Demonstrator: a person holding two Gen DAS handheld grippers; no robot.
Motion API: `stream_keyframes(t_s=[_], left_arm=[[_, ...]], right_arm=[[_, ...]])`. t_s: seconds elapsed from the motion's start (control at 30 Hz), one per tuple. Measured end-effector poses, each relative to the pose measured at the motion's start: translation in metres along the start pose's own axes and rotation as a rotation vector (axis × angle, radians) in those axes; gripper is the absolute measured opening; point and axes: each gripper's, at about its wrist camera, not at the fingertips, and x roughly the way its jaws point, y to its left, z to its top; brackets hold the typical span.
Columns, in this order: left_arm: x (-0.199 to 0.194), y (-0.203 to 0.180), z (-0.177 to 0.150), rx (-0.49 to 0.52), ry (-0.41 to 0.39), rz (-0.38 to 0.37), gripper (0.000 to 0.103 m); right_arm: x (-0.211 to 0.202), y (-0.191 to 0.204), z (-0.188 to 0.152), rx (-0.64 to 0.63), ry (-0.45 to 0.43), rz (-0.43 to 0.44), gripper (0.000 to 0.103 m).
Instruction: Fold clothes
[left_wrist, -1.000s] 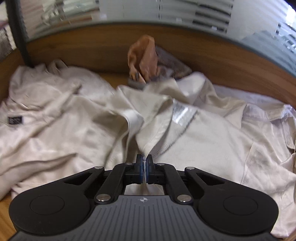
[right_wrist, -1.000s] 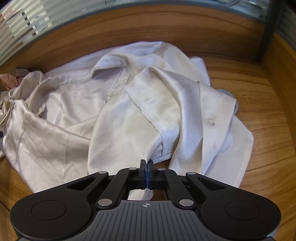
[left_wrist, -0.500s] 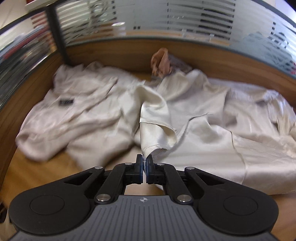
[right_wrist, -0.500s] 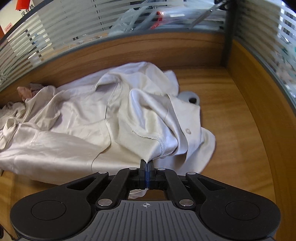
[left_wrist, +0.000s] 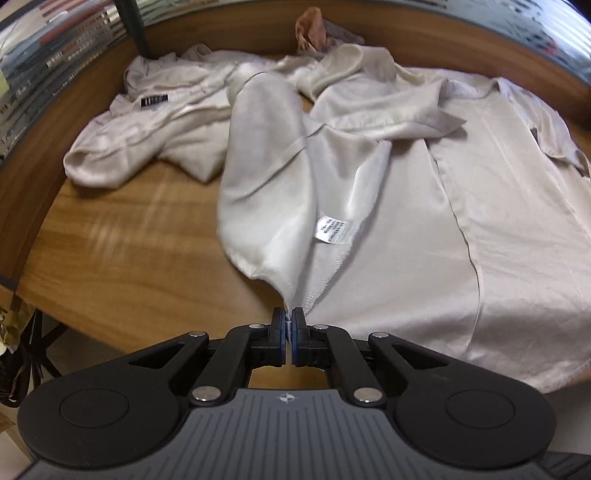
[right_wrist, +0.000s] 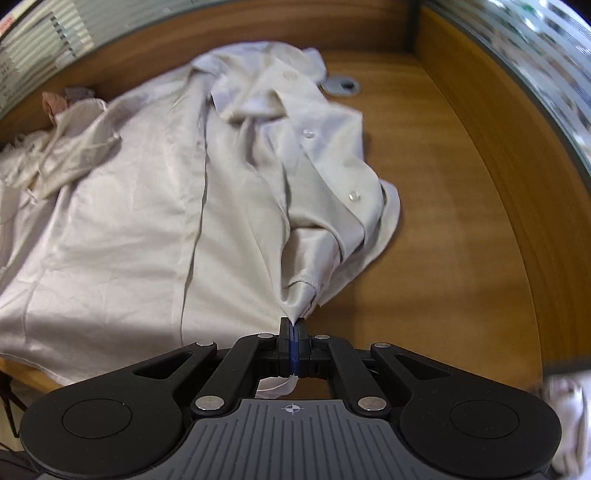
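Fabric of a cream satin shirt (left_wrist: 424, 229) is pinched in both tools at once. The left gripper (left_wrist: 289, 325) is seen with its jaws closed tight on a gathered corner of the hem, and a white care label (left_wrist: 331, 230) is shown on the inside of the cloth just beyond that pinch. The right gripper (right_wrist: 292, 332) is likewise clamped on a bunched corner of the same shirt (right_wrist: 155, 229), with a small flap of cloth hanging out below the pads. Between the two held corners the body of the shirt is spread flat across the wooden table (left_wrist: 122, 258), its seams running away from the cameras. On the right side, a button placket is folded over in a ridge and two pale buttons (right_wrist: 354, 196) can be made out on it; the collar area is crumpled at the far end. A grey cable grommet (right_wrist: 341, 86) is set in the tabletop just past that collar. To the left of the shirt, a second cream garment (left_wrist: 155, 122) with a dark label is heaped in a loose pile, touching the shirt's sleeve. A peach-coloured cloth (left_wrist: 311, 26) is bunched against the wooden back wall behind both garments. Motion blur is visible on parts of both views.
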Motion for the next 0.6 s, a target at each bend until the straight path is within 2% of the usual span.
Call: stream_keyframes(t_s=[0.23,0.33,0.4,0.43,0.5,0.6], left_arm=[[-0.008,0.002,-0.04,0.005,0.051,-0.064,0.004],[-0.01,0.009,-0.042,-0.016,0.072,-0.093,0.01],[-0.016,0.012,-0.038,-0.012,0.058,-0.104,0.026],[-0.019,0.013,-0.033,-0.008,0.046,-0.11,0.029],[-0.027,0.011,-0.021,0.006,0.014,-0.12,0.034],[-0.037,0.001,0.002,0.029,-0.032,-0.136,0.043]], right_arm=[[0.001,0.006,-0.051,0.024,0.045,-0.029,0.002],[0.0,0.006,-0.062,0.04,0.045,-0.024,0.004],[-0.003,0.005,-0.057,0.053,0.024,-0.008,0.006],[-0.006,0.005,-0.055,0.057,0.015,-0.004,0.01],[-0.014,0.005,-0.055,0.058,-0.02,-0.009,0.022],[-0.021,0.001,-0.048,0.06,-0.067,-0.016,0.025]])
